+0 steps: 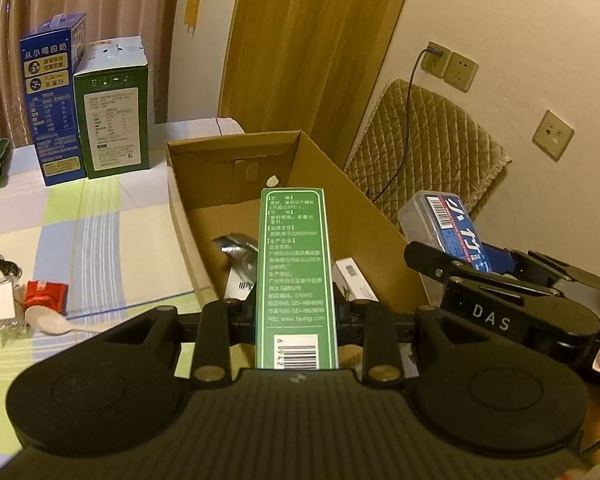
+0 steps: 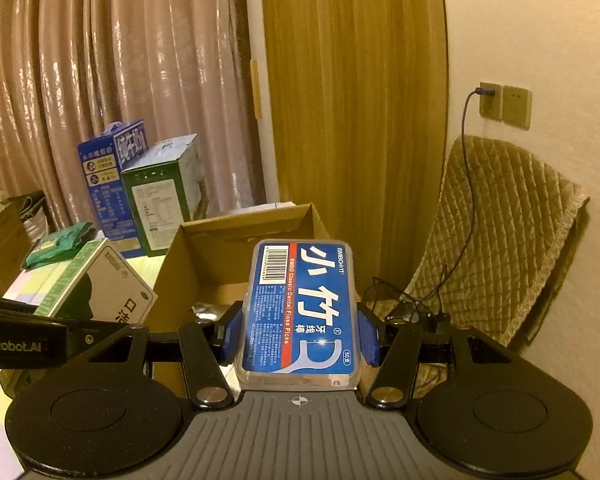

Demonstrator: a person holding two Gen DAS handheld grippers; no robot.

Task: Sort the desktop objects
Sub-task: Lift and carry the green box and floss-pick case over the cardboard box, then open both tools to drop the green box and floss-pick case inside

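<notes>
My left gripper pinches the green medicine box and my right gripper pinches the dental floss picks case, both long ends pointing ahead, the cardboard box probably just below and ahead.

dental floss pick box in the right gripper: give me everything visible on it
The floss pick box is a clear plastic case with rounded corners and a blue label: white Chinese characters, "Classic Dental Floss Picks", a barcode, a red stripe. The right gripper clamps its long sides between blue pads, holding it above the open cardboard box.
</notes>
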